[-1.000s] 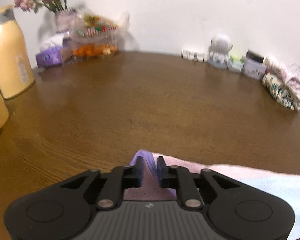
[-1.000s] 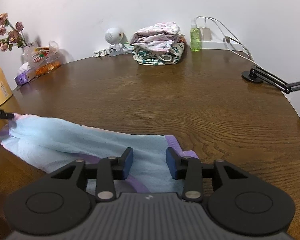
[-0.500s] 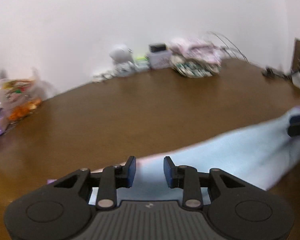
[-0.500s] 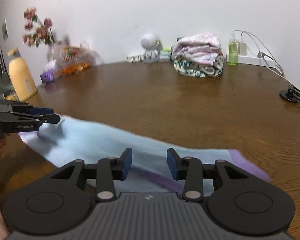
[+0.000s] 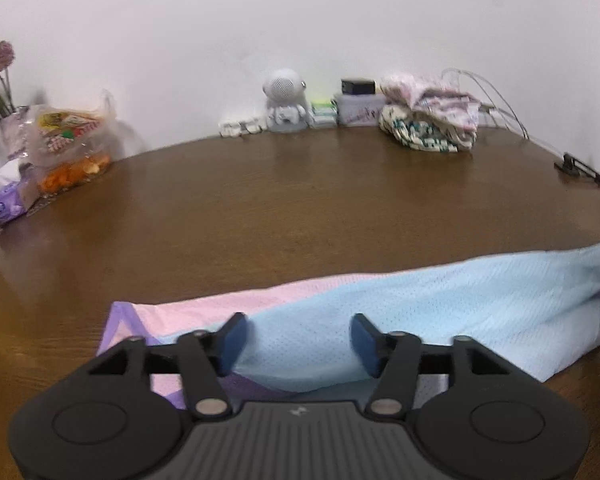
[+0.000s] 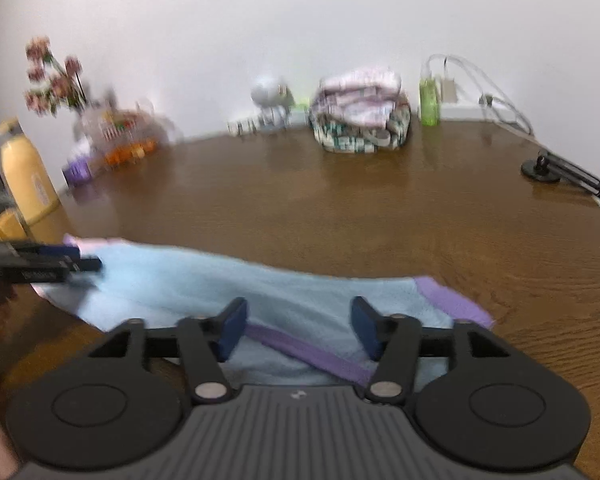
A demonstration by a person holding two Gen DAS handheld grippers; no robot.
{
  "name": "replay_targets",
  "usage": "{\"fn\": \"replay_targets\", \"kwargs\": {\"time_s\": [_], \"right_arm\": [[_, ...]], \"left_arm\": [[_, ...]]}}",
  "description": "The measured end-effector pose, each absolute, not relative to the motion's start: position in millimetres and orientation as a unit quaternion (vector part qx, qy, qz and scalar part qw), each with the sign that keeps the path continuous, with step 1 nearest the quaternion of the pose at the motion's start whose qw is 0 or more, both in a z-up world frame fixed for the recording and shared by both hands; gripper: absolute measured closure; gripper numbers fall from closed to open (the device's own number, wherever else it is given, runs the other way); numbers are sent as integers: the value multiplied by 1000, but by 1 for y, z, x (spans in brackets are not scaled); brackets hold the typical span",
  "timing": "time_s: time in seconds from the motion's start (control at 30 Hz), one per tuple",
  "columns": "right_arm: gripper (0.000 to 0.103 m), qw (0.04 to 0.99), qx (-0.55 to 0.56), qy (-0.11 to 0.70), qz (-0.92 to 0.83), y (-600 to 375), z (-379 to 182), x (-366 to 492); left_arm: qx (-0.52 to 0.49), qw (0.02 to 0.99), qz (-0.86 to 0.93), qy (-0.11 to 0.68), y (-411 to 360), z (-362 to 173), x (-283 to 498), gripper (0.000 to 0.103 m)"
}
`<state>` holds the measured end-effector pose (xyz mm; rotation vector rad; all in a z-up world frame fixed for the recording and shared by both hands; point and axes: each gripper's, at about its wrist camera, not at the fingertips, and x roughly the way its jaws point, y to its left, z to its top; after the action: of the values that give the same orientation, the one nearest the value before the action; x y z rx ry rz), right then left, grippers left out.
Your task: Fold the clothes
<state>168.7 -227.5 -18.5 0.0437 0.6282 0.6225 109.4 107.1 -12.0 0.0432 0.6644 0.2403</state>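
The jaws of both grippers are spreading apart with nothing pinched. The left gripper hangs over the pink-and-purple end of the garment, its blue pads clear of the light blue mesh between them. The right gripper hangs over the other end, where a purple band crosses the blue cloth. The garment lies in a long flat strip along the near side of the brown desk.

At the desk's far left a clear plastic bag holds orange snacks and printed packets, beside a purple tissue pack with white tissue sticking out. A vase, blurred, holds pink flowers. A yellow bottle and a green bottle stand upright; their contents cannot be told. A stack of folded clothes sits by the wall.
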Motion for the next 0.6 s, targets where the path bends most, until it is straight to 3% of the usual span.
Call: {"fn": "replay_targets", "kwargs": {"time_s": [0.07,0.6], "right_arm": [[32,910,26,299,287,-235,-10,165],[29,923,68,323,199,-272,-14,153]], "left_arm": [[27,940,123,317,103,-9,109,16],[54,954,35,294,52,4,116,16]]}}
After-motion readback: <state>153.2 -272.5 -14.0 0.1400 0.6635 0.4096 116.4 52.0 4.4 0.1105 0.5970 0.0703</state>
